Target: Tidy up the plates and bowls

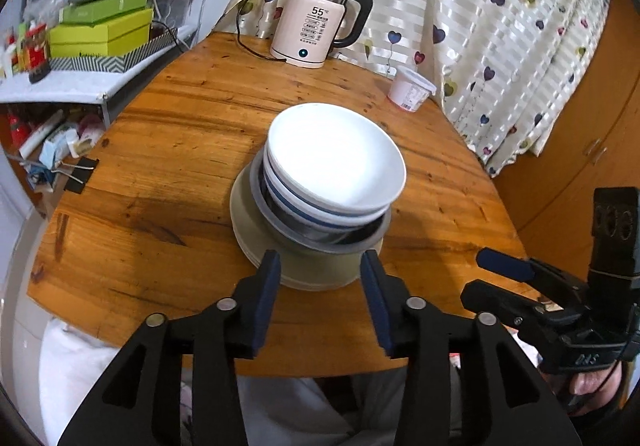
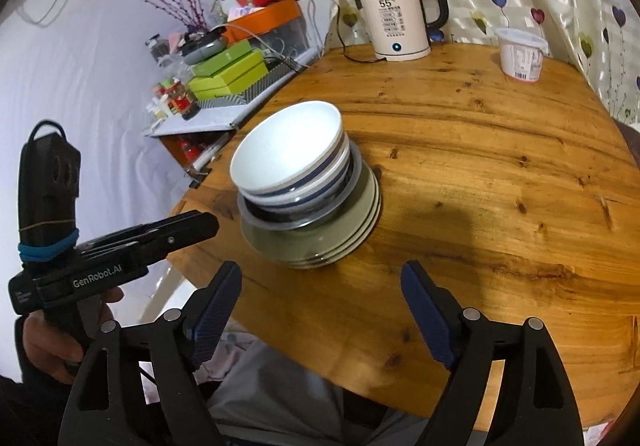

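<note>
One stack stands on the round wooden table [image 1: 168, 133]: grey-green plates [image 1: 312, 274] at the bottom, a grey bowl [image 1: 320, 242] on them, then white bowls with blue bands [image 1: 336, 161]. The same stack of plates [image 2: 340, 242] and bowls [image 2: 288, 157] shows in the right wrist view. My left gripper [image 1: 320, 266] hangs open just in front of the plates' near rim, with nothing between its blue pads. My right gripper [image 2: 322, 278] is open wider, near the table's front edge, right of the stack and apart from it. Each gripper appears at the side of the other's view.
A pink-white electric kettle [image 1: 316, 25] with its cord stands at the table's back, a white tub [image 1: 410, 87] to its right. A cluttered shelf with green boxes [image 1: 100, 29] borders the table's left. A heart-patterned curtain [image 1: 500, 5] hangs behind. A person's legs [image 1: 280, 406] are below the front edge.
</note>
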A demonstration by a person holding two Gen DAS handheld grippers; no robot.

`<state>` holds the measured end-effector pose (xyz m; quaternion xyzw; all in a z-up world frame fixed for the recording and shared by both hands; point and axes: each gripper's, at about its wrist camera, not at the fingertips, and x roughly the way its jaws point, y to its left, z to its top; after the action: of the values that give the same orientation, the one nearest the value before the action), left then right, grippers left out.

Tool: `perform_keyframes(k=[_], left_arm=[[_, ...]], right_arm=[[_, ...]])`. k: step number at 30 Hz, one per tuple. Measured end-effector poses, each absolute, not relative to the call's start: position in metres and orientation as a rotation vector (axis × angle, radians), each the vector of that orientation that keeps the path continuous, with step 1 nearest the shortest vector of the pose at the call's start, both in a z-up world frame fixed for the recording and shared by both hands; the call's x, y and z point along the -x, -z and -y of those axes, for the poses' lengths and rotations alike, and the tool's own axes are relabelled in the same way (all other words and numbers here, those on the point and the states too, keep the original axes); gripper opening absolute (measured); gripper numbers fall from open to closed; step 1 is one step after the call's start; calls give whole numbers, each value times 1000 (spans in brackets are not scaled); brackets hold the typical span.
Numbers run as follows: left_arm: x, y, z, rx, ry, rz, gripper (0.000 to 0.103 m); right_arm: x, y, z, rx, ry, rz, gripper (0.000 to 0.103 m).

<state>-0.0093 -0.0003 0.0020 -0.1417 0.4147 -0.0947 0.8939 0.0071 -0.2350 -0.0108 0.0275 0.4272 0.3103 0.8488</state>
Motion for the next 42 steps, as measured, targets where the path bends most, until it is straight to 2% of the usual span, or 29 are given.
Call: perform_keyframes(k=[8, 23, 42], left_arm=[[23, -6, 9, 245, 133, -845, 50], [14, 1, 16, 150, 55, -856, 50], [2, 27, 8, 166, -1, -920, 50]], right_arm=[[9, 8, 228, -7, -656, -869, 83], [0, 14, 218, 65, -635, -870, 83], [-17, 31, 197, 146, -624, -906, 83]])
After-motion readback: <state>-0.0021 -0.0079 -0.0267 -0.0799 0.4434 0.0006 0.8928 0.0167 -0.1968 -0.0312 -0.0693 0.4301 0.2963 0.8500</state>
